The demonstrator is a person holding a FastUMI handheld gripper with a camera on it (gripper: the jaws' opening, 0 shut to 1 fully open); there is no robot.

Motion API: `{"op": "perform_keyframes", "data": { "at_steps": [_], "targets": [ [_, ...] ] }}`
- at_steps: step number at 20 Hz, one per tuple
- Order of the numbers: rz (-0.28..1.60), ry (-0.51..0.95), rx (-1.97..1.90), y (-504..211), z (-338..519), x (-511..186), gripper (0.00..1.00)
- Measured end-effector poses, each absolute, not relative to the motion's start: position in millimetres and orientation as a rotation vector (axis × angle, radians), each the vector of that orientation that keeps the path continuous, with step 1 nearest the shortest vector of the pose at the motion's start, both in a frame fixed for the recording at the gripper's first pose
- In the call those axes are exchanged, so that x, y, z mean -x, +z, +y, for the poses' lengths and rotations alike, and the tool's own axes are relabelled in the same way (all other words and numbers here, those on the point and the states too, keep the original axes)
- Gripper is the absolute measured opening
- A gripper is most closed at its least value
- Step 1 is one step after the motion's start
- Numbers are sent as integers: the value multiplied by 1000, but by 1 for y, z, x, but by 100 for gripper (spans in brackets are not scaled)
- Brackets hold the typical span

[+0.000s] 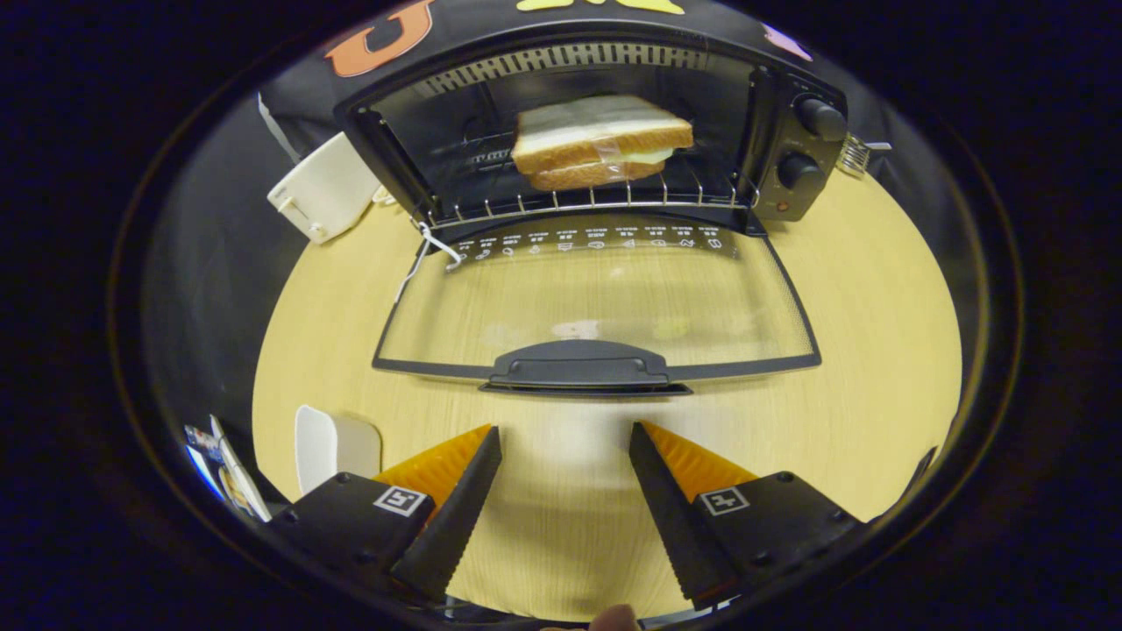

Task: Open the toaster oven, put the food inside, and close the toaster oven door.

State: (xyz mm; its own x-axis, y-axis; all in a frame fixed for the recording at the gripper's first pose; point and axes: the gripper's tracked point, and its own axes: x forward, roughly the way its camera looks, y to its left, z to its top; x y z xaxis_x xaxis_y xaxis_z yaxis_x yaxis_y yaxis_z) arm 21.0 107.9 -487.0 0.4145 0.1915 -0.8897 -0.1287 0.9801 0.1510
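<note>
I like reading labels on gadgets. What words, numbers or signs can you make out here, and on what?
Oven door: a row of white icons with tiny captions, too small to read.
Gripper, open with nothing between its fingers: square coded markers, no words.
Knobs: markings too blurred to read.

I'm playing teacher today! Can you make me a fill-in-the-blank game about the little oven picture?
1. The sandwich sits on the wire ____ inside the toaster oven.
2. The glass door is folded down flat, so the oven is ____.
3. The gripper has its fingers spread ____, holding nothing, just short of the door's handle.
4. The oven stands on a wooden ____.

Missing words: rack; open; apart; table
</note>
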Motion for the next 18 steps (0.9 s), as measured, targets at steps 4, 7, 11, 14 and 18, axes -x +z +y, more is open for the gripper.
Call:
{"op": "perform_keyframes", "data": {
  "at_steps": [4,7,11,14,18],
  "targets": [
    [1112,183,-33,-491,109,-29,98],
    [1097,156,-36,-489,109,-29,98],
    [1068,139,-51,-473,110,-27,97],
    [1018,133,-70,-452,110,-28,98],
    [950,126,-97,-427,113,-33,98]
  ]
}}
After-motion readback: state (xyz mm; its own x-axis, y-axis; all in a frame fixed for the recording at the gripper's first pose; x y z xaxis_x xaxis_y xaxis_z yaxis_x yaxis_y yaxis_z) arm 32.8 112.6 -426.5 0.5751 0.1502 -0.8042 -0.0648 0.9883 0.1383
